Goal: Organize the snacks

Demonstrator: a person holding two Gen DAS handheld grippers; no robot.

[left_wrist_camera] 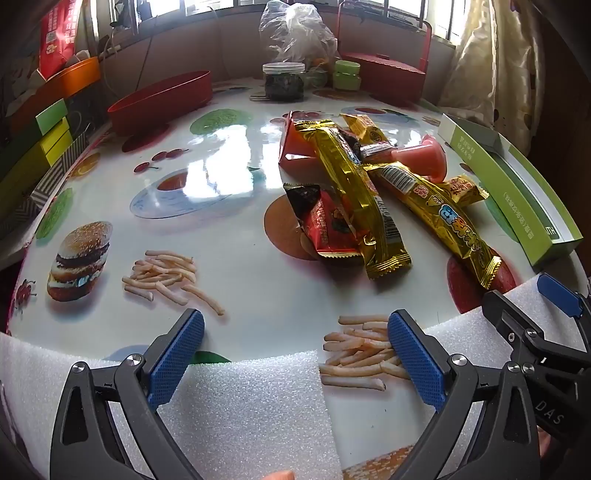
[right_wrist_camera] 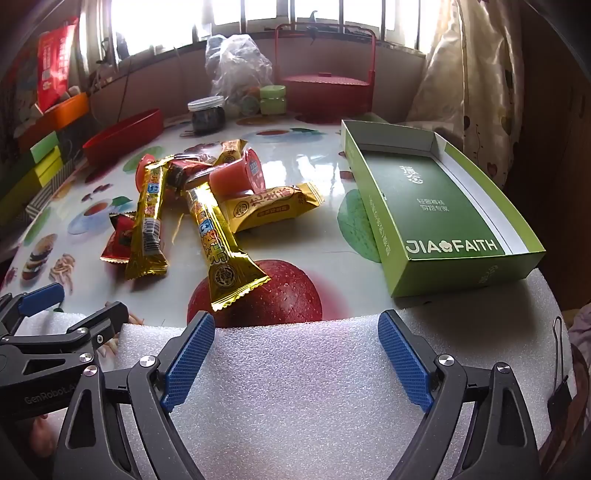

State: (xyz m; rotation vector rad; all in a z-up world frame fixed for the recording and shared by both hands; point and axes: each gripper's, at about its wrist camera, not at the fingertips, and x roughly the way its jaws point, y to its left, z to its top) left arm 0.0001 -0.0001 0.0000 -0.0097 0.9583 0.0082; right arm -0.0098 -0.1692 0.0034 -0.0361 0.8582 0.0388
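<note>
A heap of snacks lies mid-table: two long gold packets [left_wrist_camera: 351, 192] [right_wrist_camera: 218, 236], a red packet [left_wrist_camera: 328, 225] [right_wrist_camera: 118, 240], small yellow packets [right_wrist_camera: 273, 210], and pink jelly cups [left_wrist_camera: 421, 158] [right_wrist_camera: 236, 177]. An open green box [right_wrist_camera: 436, 210] [left_wrist_camera: 517, 192] sits to their right. My left gripper [left_wrist_camera: 295, 354] hangs open over the near table edge and white foam, short of the heap. Over the foam below the box and heap, my right gripper [right_wrist_camera: 297, 354] is open too. Nothing is between either pair of fingers. Each gripper shows at the edge of the other's view.
At the left stand a red oval tray [left_wrist_camera: 162, 99] [right_wrist_camera: 122, 133] and stacked coloured boxes [left_wrist_camera: 48, 140]. A lidded jar [left_wrist_camera: 284, 81], green jars [left_wrist_camera: 347, 75], a plastic bag [left_wrist_camera: 295, 33] and a red handled basket [right_wrist_camera: 325, 85] stand at the back. White foam [right_wrist_camera: 295, 387] pads the near edge.
</note>
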